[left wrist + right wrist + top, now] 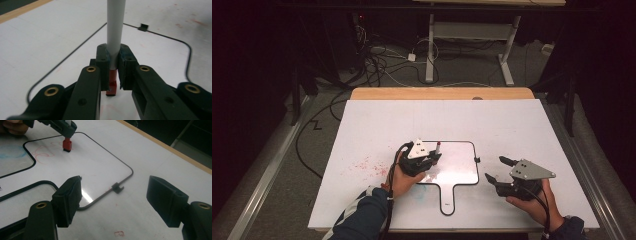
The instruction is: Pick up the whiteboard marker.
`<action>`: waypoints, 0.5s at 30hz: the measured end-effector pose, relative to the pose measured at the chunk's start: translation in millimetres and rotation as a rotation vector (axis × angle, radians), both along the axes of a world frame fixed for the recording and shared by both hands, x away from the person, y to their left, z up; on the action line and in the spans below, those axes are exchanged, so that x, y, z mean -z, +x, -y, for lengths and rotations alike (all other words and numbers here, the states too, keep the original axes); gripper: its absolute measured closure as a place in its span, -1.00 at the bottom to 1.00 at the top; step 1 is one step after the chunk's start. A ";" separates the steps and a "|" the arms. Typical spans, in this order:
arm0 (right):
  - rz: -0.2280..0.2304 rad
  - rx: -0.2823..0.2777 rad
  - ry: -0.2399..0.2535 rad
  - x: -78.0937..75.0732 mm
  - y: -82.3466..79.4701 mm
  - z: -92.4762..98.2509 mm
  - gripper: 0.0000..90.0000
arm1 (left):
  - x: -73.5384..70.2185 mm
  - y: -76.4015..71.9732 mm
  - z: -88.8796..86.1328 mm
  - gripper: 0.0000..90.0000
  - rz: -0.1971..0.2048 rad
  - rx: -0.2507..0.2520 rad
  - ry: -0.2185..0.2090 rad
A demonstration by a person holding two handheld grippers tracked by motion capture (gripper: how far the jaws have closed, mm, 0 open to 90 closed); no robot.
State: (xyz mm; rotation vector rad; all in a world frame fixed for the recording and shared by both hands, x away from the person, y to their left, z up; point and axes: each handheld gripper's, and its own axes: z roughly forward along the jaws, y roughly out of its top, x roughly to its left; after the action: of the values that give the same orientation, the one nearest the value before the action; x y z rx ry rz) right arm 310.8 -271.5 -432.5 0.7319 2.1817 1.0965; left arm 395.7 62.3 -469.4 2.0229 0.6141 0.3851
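Left hand-held gripper (113, 75) clamps marker (115, 32) on whiteboard (462, 167).

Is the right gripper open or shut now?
Open. The right gripper has its two jaws standing far apart with only the white table between them; nothing is held.

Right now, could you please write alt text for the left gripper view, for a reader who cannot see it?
The left tool is clamped shut on a grey marker, held upright with its red end pointing down at a small whiteboard. The whiteboard's thin dark border curves across the white table behind it.
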 end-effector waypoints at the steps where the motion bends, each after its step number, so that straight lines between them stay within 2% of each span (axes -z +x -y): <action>1: -0.002 -0.001 -0.001 0.2 -0.1 0.0 -0.36 | 0.6 4.9 -2.0 0.75 -0.004 -0.018 -0.008; 4: -0.004 -0.001 -0.004 1.0 0.5 -0.4 -0.36 | 1.0 11.3 0.4 0.75 -0.027 -0.034 -0.030; 9: 0.000 -0.004 -0.004 0.2 0.0 0.3 -0.36 | 0.3 -4.8 15.3 0.75 -0.013 0.055 -0.012; 11: -0.002 0.000 -0.005 0.4 0.1 1.0 -0.36 | -0.2 -10.5 16.7 0.75 0.001 0.071 0.006; 13: -0.001 -0.001 -0.005 0.4 -0.4 1.4 -0.36 | -0.5 -10.1 13.4 0.75 0.006 0.067 0.015; 15: 0.002 0.000 -0.005 0.0 -0.9 1.6 -0.36 | 0.3 -5.1 6.5 0.75 0.009 0.033 0.012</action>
State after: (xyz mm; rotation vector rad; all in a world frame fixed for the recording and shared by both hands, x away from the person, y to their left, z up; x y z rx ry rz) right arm 309.9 -273.2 -432.5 0.7280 2.1828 1.0906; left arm 390.6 55.8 -469.7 2.0391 0.5733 0.3781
